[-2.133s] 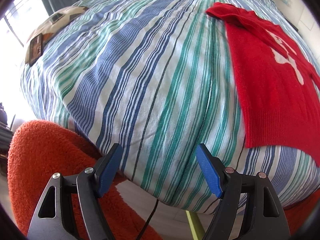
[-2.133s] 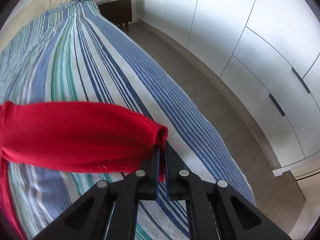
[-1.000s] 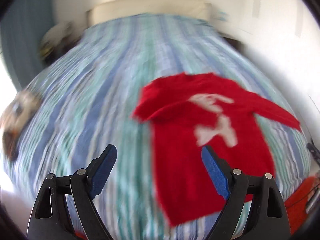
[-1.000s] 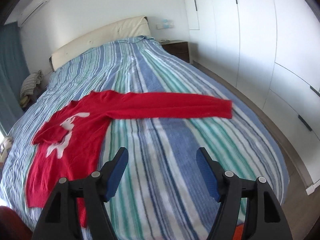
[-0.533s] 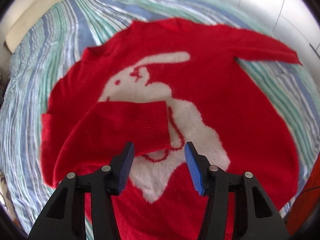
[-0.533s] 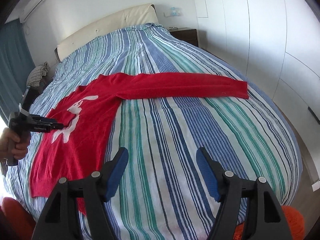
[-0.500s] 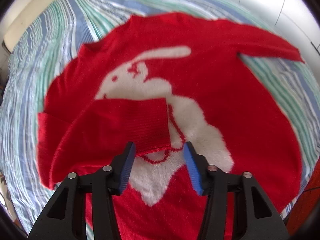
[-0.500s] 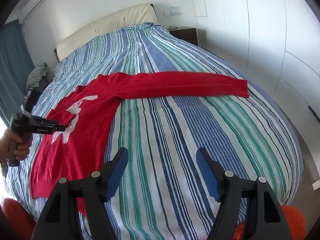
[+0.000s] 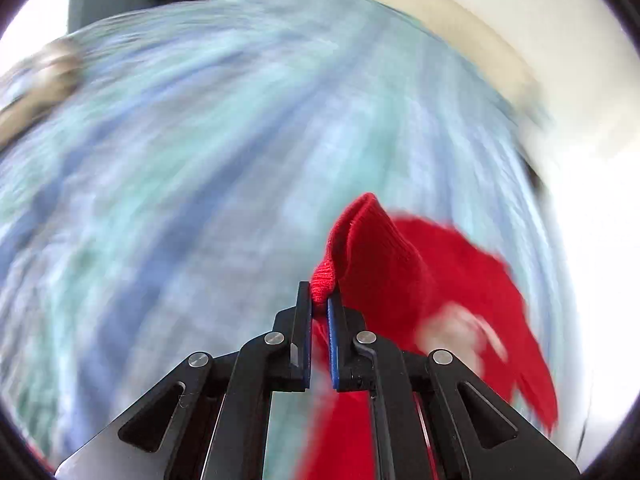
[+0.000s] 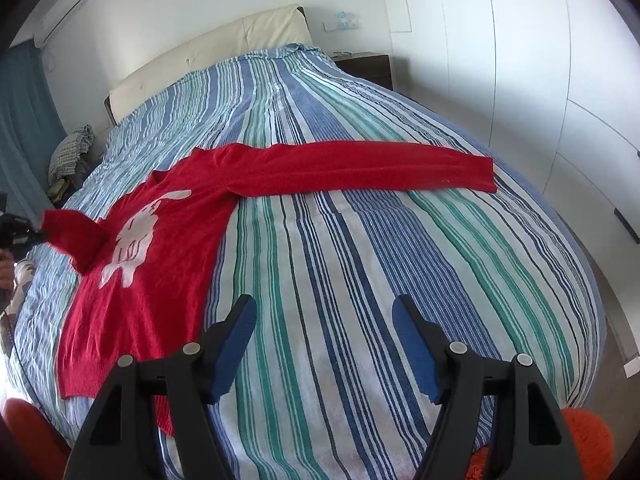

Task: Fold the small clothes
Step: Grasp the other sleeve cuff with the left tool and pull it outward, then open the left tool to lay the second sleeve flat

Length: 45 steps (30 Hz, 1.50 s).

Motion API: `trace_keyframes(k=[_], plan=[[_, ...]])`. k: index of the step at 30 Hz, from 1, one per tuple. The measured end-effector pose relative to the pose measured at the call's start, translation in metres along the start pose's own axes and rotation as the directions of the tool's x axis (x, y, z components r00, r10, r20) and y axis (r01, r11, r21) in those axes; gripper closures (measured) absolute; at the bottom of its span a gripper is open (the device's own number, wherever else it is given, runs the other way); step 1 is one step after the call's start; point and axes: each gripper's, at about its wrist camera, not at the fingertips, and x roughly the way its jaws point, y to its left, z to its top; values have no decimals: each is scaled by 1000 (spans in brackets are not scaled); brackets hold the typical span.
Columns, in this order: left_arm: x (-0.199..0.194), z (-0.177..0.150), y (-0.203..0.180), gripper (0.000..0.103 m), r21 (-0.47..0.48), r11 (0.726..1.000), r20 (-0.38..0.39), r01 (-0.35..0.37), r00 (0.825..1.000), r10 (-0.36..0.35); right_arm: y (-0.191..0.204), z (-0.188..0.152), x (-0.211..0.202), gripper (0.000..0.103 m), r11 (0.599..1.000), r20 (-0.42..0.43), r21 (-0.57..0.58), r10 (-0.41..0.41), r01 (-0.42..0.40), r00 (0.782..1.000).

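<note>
A small red sweater [image 10: 160,240] with a white rabbit on its front lies flat on the striped bed [image 10: 360,260]. Its right sleeve [image 10: 360,168] stretches out straight toward the wardrobe side. My left gripper [image 9: 319,304] is shut on the cuff of the left sleeve [image 9: 360,256] and holds it lifted off the sweater's body; in the right wrist view the same sleeve cuff [image 10: 68,228] hangs from that gripper [image 10: 34,232] at the far left. My right gripper [image 10: 324,320] hovers open over bare bedspread near the foot of the bed, nothing between its fingers.
White wardrobe doors [image 10: 560,100] run along the right of the bed, with a dark nightstand [image 10: 366,66] at the head. A cream headboard [image 10: 208,52] and a pile of cloth [image 10: 72,148] lie at the back left. Orange fluffy fabric [image 10: 588,444] sits below the bed's foot.
My left gripper closed on the left sleeve's cuff, which lay folded over the rabbit, and has lifted it up and outward to the left. My right gripper stayed open and barely moved.
</note>
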Motion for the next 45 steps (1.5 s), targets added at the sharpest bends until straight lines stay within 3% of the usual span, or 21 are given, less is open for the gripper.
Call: trace_keyframes(k=[2,3,5,9,15,22,26,27,28,29,31,33,37,42,43,45], plan=[[0,13,53,98,-85,985,26,-152,988,154,2,0,2,33,1000,-7,-7,-2,2,1000],[1,17,79,99,-116,964,33,-239,969,244,4,-1,3,33,1000,-9,-14,-4,4,1000],[6,17,111,99,-140,934,27,-329,941,336,8,-2,4,33,999,-14,-35,-10,9,1000],[24,0,147,99,-179,917,-38,-356,934,355,18,-5,7,33,997,-25,-76,-25,23,999],[59,-6,148,99,-142,902,-88,-407,913,398,20,-9,16,33,997,-60,-75,-32,27,998],[70,-15,157,98,-142,904,-109,-403,914,391,16,-9,20,33,997,-75,-64,-56,52,996],[70,-12,160,89,-120,917,-105,-380,923,369,16,-9,22,33,996,-77,-60,-67,63,995],[64,-13,160,83,-114,919,-98,-377,925,368,16,-9,22,33,996,-77,-59,-70,66,995],[57,-16,160,60,-109,918,-87,-382,923,374,15,-9,22,33,996,-79,-59,-73,68,994],[48,-19,160,29,-106,913,-75,-393,919,387,15,-9,22,32,996,-81,-56,-75,70,994],[16,-34,159,13,-123,924,3,-361,931,364,13,-9,22,26,996,-83,-46,-74,70,994],[-7,-53,154,12,-115,951,50,-288,954,295,10,-9,21,24,997,-78,-30,-74,72,994],[-16,-97,120,11,14,987,24,-160,987,159,4,-9,22,24,997,-83,10,-73,74,994],[18,-112,50,9,224,972,-8,-72,997,75,-3,-11,26,24,996,-97,65,-61,67,993],[23,-114,41,2,244,968,-13,-66,997,71,-5,-11,25,24,995,-97,73,-61,68,993],[55,-114,30,0,288,955,-70,-67,993,90,-8,-12,23,24,994,-93,86,-62,70,994]])
